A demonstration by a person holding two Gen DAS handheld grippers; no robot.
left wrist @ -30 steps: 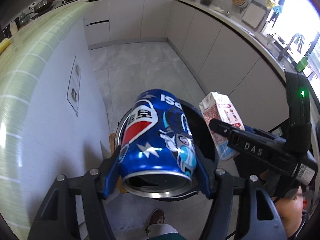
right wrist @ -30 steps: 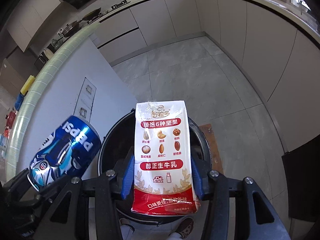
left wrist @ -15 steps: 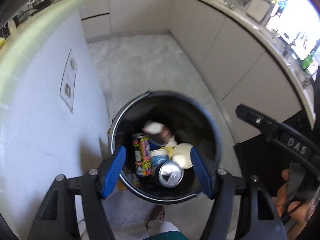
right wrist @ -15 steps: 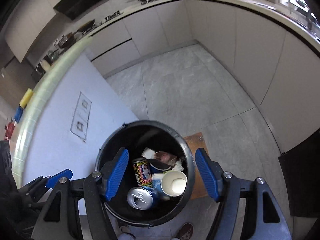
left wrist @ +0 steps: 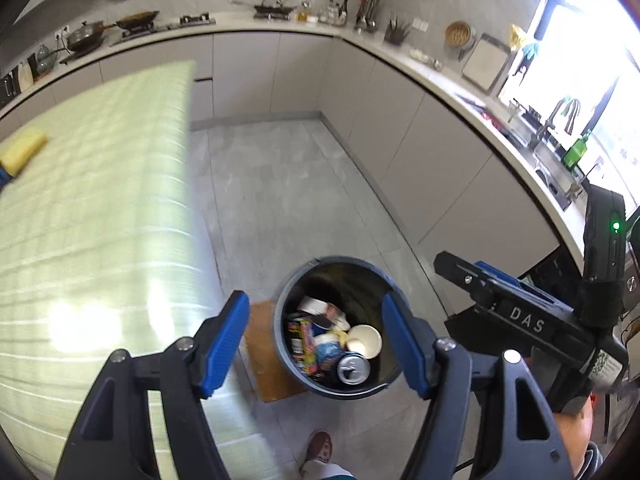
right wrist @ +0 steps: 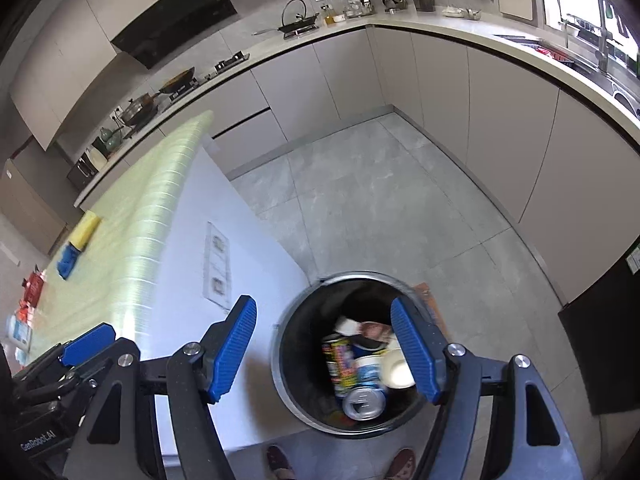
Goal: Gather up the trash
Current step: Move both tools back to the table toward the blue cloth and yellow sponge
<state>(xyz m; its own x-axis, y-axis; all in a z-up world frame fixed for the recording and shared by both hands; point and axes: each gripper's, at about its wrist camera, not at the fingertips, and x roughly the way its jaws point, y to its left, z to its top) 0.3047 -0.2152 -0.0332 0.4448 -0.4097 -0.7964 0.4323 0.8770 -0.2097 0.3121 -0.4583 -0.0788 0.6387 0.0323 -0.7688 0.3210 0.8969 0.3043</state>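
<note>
A dark round trash bin [left wrist: 336, 261] [right wrist: 362, 277] stands on the floor below both grippers. Inside lie a drinks can [left wrist: 353, 367] [right wrist: 364, 400] with its silver top up, a white paper cup [left wrist: 365, 340] [right wrist: 397, 369], a colourful tin [left wrist: 300, 340] [right wrist: 340, 360] and other wrappers. My left gripper [left wrist: 315, 299] hangs above the bin, open, with nothing between its blue pads. My right gripper [right wrist: 324, 303] is also open and empty over the bin. Each gripper shows in the other's view: the right gripper [left wrist: 460, 270] at the right, the left gripper [right wrist: 88, 344] at the lower left.
A kitchen island with a pale green cloth [left wrist: 100, 200] rises just left of the bin, with a yellow sponge [left wrist: 22, 150] [right wrist: 84, 232] on it. A brown mat [left wrist: 268, 360] lies beside the bin. A person's shoe [left wrist: 320, 448] is in front. Grey cabinets [right wrist: 500, 120] line the back and right.
The left gripper let go of the blue Pepsi can and the right of the milk carton; both dropped into the bin. Both grippers have risen, so the bin looks smaller.
</note>
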